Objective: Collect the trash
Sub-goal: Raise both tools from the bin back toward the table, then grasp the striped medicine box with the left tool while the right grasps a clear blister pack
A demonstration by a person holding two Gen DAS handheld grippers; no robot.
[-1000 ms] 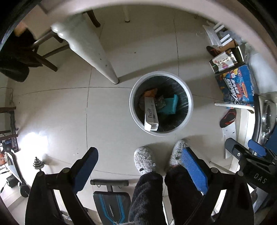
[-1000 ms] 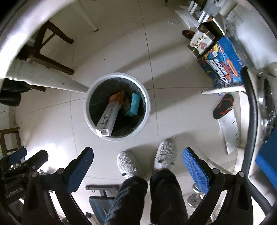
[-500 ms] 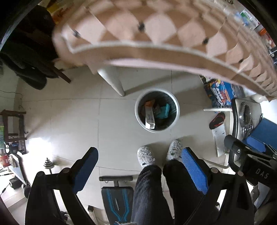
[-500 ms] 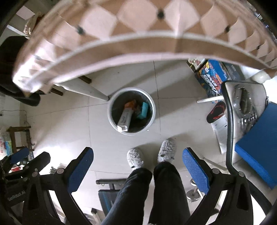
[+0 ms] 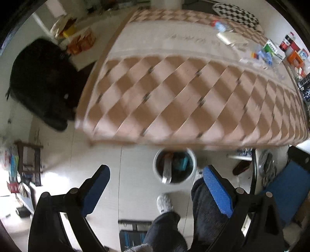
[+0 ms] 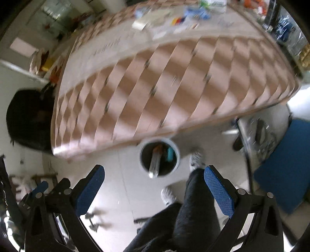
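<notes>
A white trash bin (image 5: 193,158) with a black liner stands on the floor below the table edge; it holds a long white box (image 5: 167,170) and a teal item (image 5: 185,162). It also shows in the right wrist view (image 6: 175,149). Scattered trash lies at the table's far right: a blue wrapper (image 5: 266,55), a green-and-white box (image 5: 273,48) and a flat pale packet (image 5: 228,37). In the right wrist view that litter (image 6: 193,11) is blurred. My left gripper (image 5: 156,179) is open and empty, high above the floor. My right gripper (image 6: 154,181) is open and empty.
The table (image 5: 193,97) has a brown diamond-patterned cloth and fills the upper view. A black bag (image 5: 40,81) hangs at its left. A blue chair seat (image 5: 286,186) is at the right. The person's legs (image 5: 205,213) stand by the bin. Bottles and boxes (image 5: 290,44) stand far right.
Both grippers have risen from over the bin to above table height and tilted forward. The tabletop and its litter have come into view. Both stayed open and empty.
</notes>
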